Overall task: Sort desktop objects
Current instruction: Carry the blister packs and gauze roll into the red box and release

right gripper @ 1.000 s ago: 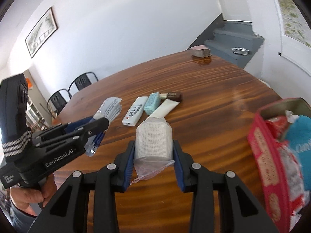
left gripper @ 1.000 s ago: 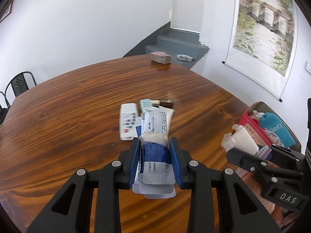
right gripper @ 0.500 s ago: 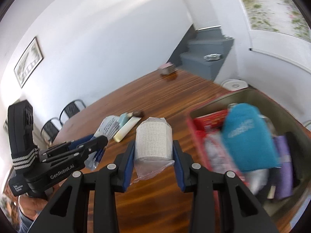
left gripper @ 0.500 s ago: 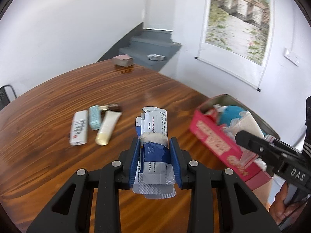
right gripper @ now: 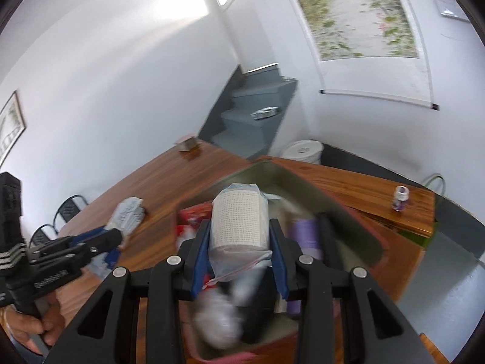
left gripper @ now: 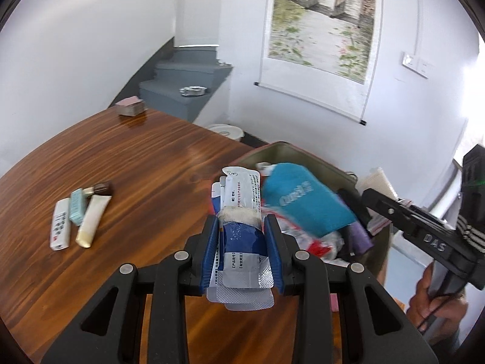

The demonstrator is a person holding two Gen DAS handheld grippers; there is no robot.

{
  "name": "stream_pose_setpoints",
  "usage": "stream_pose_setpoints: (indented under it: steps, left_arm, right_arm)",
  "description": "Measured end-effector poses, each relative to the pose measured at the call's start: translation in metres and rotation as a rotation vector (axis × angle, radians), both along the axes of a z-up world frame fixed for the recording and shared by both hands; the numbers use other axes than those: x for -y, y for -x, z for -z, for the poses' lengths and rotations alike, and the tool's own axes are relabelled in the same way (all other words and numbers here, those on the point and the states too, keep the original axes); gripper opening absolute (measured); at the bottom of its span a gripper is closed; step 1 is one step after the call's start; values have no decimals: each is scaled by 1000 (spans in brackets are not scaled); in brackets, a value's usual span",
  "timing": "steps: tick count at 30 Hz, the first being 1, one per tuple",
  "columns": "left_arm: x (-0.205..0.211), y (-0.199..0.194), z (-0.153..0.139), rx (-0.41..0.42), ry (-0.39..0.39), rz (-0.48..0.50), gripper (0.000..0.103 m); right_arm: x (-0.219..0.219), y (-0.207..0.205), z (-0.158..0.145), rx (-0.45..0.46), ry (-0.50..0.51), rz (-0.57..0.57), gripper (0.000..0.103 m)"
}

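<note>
- Gripping a taped bundle of pill packs (left gripper: 241,236), the left gripper (left gripper: 241,227) is pressing its blue pads (left gripper: 211,250) against both sides of the bundle; the foil strips are sticking out behind the jaws and the white packets are reaching out past the tips.
- Squeezing a bagged roll of gauze (right gripper: 239,221) between its pads, the right gripper (right gripper: 239,227) is holding the roll upright between the jaws, with the loose end of the plastic bag hanging back toward the camera.
- Hovering over the open tin box (left gripper: 306,154), the gauze roll is sitting above the clutter inside, which is blurred in the right wrist view.
- Hanging above the table (left gripper: 136,166), the pill bundle is pointing at the near left edge of the box, just beside a teal pouch (left gripper: 306,203) lying on top of the contents.
- Lying together on the table well to the left of the box are a white remote (left gripper: 60,227), a pale green bar (left gripper: 76,206) and a cream tube (left gripper: 92,221).
- Resting far off at the table's back edge is a small pink-topped box (left gripper: 131,106).
- Hanging on the far wall is a scroll painting (left gripper: 321,30).
</note>
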State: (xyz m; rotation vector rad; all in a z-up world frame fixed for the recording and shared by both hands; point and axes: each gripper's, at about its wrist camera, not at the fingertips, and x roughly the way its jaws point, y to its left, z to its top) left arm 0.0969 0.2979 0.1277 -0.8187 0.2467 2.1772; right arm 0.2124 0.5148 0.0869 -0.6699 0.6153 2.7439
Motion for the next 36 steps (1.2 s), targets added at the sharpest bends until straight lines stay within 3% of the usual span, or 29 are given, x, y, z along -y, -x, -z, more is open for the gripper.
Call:
stream_pose_setpoints:
  steps: [13,16,35,36]
  left_arm:
    - [-41,-29,-9,-29,6,88,34]
    - [-49,-33,-9,-26,10,102,34]
    - [-107,-56,5,38,-4,230,35]
    - [-108,-55,6,44,-5,234,39]
  right_arm:
    - [-30,-4,13,29,-22,36,45]
    - [-36,-9,14,17,-5,40,55]
    - [-61,-42,10,-35,32,146,55]
    - [-61,-43,10,-34,32,148,55]
